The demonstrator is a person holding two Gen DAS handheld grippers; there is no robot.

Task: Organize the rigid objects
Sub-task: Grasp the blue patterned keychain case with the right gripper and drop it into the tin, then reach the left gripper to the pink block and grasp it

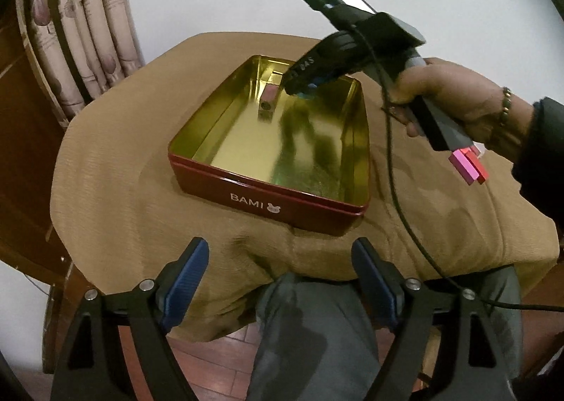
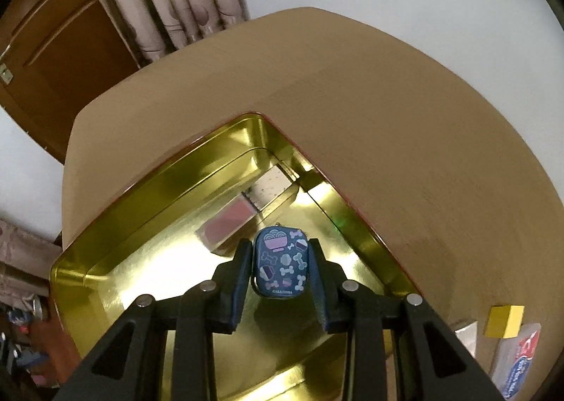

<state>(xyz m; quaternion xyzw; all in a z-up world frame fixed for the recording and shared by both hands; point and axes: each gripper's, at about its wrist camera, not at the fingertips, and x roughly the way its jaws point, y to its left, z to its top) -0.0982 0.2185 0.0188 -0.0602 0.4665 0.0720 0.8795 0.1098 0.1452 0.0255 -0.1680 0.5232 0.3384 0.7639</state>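
Right gripper (image 2: 280, 267): my fingers clamped on blue case (image 2: 281, 262), hanging over tin (image 1: 268, 205) far corner.
Left gripper (image 1: 280, 281): mine, jaws wide, holding nothing, hovering off worktop (image 1: 116, 168) near edge.
Block (image 2: 231, 223): already in tin, just beside case.
Risk: early release, case may bounce on slick gold floor or knock block.
Room: tin mostly bare; walls close at corner. Yellow cube (image 2: 504, 320) waits outside.

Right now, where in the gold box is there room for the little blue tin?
Most of the box floor is bare: the near half by the BAMI wall and the left side. The far corner is crowded by the pinkish block. The right tongs hold the blue tin over the middle.
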